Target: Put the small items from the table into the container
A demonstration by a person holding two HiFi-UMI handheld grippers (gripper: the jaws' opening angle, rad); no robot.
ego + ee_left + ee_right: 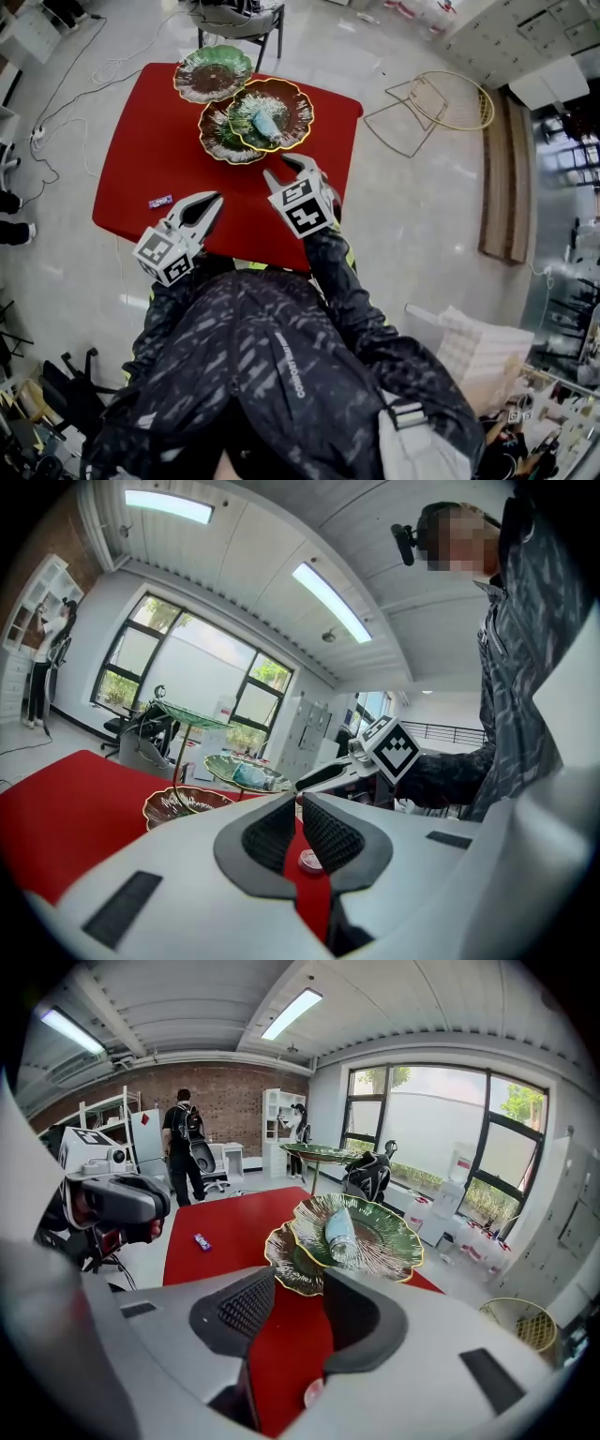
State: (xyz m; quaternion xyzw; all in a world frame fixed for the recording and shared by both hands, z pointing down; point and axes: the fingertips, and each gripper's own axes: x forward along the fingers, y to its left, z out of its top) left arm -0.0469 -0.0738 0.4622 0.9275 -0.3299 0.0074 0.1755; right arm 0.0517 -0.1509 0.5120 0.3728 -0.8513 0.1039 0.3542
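Container (270, 114): tiered leaf dishes at far end of red table (141, 150).
Left gripper (214, 199) jaws narrowly parted, empty.
Right gripper (284, 167) about half open, empty.
Purple wrapped sweet (160, 201) near table's left edge: likely light, crinkly, slippery. Pinch across middle.
Round cap (309, 860) on table, showing through left jaws' gap: probably stiff, flat. Take by rim.

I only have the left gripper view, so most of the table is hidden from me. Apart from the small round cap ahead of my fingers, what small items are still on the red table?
Observer: One. The head view shows a purple wrapper near the left edge of the table.
Operator: Is the right gripper holding anything?
Observer: No. The right gripper has its fingers apart, with nothing gripped between them.
Operator: Anything on the floor nearby?
Observer: A yellow wire basket, off the table's right side.
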